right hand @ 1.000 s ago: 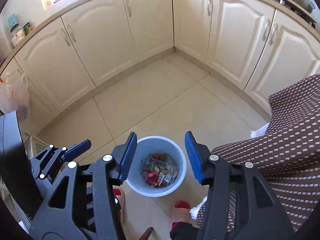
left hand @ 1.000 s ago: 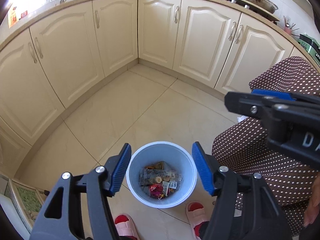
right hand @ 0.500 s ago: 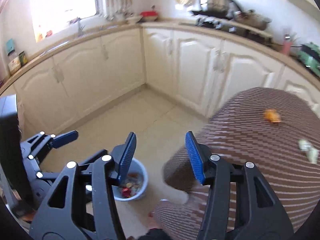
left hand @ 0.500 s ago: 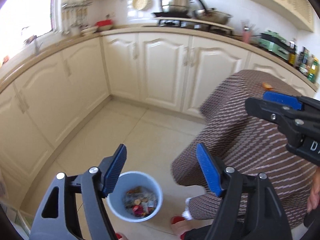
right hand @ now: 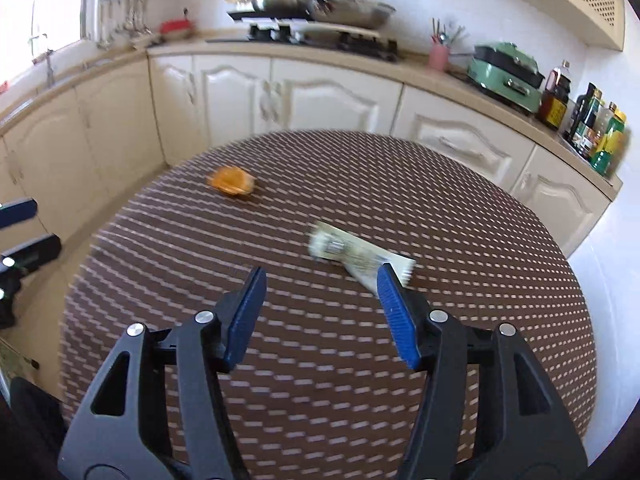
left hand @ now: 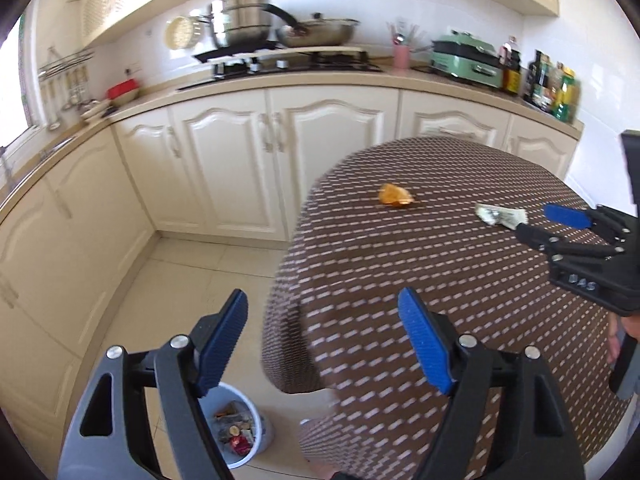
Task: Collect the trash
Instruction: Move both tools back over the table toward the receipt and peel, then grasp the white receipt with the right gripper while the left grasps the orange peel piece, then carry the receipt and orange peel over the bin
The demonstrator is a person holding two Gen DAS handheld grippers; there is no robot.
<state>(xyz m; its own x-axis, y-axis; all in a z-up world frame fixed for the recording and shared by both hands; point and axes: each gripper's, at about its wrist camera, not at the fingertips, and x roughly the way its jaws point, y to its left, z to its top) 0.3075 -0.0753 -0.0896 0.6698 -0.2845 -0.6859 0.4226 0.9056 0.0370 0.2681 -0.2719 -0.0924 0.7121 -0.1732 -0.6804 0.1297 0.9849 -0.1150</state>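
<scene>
The right tongs (right hand: 320, 312) stand wide open with nothing between their blue pads, hovering above a round counter (right hand: 460, 360) draped in a brown dotted cloth. Directly ahead of them, and slightly toward their right pad, lies a crumpled paper wrapper (right hand: 352, 250). Its near end sits just beyond the right pad's tip, partly hidden behind it. The wrapper's long axis runs on a slant, from far-left to near-right across the line of the tongs, so a grasp would likely need a small shift to the right (whether the pad touches the paper cannot be told through the blur). Farther out and to the left of the right tongs lies a piece of orange peel (right hand: 231, 179), well apart from the wrapper.

The left tongs (left hand: 324, 340) are also spread wide and hold nothing. They hang over the near-left edge of the counter, with the peel far ahead of them and the wrapper ahead and well to their right. Below and behind their left pad, down on the floor, stands a white bin (left hand: 256, 428) with scraps already in it.

The right tongs are plainly the nearer pair to the wrapper, and probably the ones to take it.
</scene>
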